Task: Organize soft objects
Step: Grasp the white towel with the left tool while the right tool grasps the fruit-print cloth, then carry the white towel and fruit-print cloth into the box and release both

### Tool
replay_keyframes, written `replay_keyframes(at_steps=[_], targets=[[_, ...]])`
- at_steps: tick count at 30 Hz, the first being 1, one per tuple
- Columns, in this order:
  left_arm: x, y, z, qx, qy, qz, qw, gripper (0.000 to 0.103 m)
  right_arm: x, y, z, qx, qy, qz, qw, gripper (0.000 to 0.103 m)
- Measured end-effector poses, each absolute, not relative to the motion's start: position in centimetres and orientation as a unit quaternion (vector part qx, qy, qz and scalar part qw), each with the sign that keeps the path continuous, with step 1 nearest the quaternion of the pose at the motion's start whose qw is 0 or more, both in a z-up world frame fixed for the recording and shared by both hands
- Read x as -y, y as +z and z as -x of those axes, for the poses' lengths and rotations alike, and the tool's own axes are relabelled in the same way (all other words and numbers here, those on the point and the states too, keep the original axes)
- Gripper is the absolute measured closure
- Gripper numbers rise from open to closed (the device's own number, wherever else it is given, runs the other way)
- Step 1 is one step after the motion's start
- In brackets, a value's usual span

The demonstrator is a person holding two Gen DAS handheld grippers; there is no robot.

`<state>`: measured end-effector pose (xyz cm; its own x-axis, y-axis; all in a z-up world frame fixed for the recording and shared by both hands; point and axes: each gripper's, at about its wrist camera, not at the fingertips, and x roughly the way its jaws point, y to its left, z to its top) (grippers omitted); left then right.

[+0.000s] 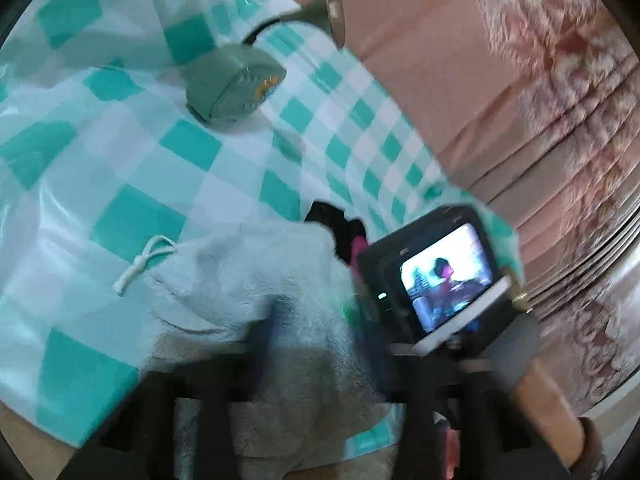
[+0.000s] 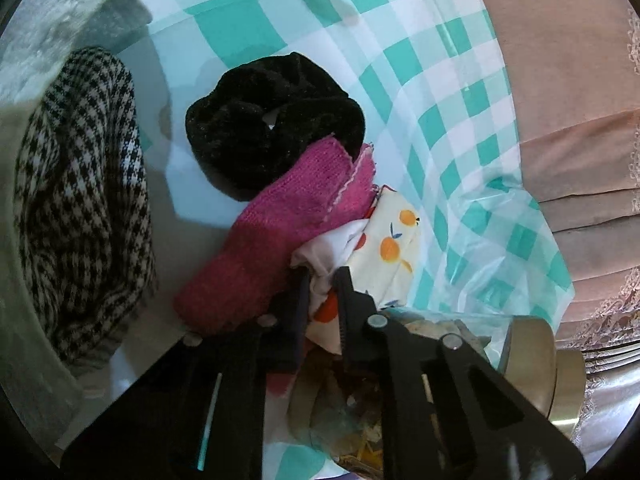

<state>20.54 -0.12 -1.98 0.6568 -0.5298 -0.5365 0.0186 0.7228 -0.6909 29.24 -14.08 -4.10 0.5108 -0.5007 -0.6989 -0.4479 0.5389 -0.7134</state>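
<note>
A pale grey-blue towel (image 1: 248, 280) with a white cord loop (image 1: 144, 258) hangs over my left gripper (image 1: 312, 332), which is shut on it; the towel hides most of the fingers. My right gripper (image 2: 324, 286) is shut on a fold of white fruit-print cloth (image 2: 392, 240). A pink knitted piece (image 2: 288, 216) lies against that cloth, half over a black velvet scrunchie (image 2: 272, 120). A black-and-white houndstooth cloth (image 2: 80, 200) lies at the left. The small screen (image 1: 444, 272) behind my right gripper shows in the left wrist view.
Everything rests on a teal checked plastic tablecloth (image 1: 132, 152). A green clock-like device (image 1: 236, 84) and a brass horn (image 1: 334, 12) stand further back. A glass jar (image 2: 440, 328) with a brass lid (image 2: 532, 360) lies under my right gripper. A pink upholstered seat (image 2: 568, 100) borders the table.
</note>
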Motion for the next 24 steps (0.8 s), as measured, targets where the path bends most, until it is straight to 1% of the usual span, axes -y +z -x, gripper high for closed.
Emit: replay_keyframes(at_steps=[3, 9, 16, 24], targets=[[0.5, -2.4, -20.8, -0.391, -0.158, 0.333, 0.843, 0.095, 14.1, -3.7, -28.9, -0.483, -0.021, 0.475, 0.735, 0.091], [-1.2, -1.5, -19.2, -0.34, -0.156, 0.366, 0.852, 0.096, 14.0, -1.9, -28.1, -0.445, -0.034, 0.464, 0.765, 0.093], [-2.0, -0.4, -18.3, -0.301, -0.147, 0.377, 0.864, 0.096, 13.1, 2.0, -25.8, -0.379, -0.046, 0.451, 0.807, 0.093], [-2.4, 1.6, -16.7, -0.25, -0.149, 0.371, 0.882, 0.096, 13.0, 6.0, -22.5, -0.323, -0.022, 0.415, 0.851, 0.093]])
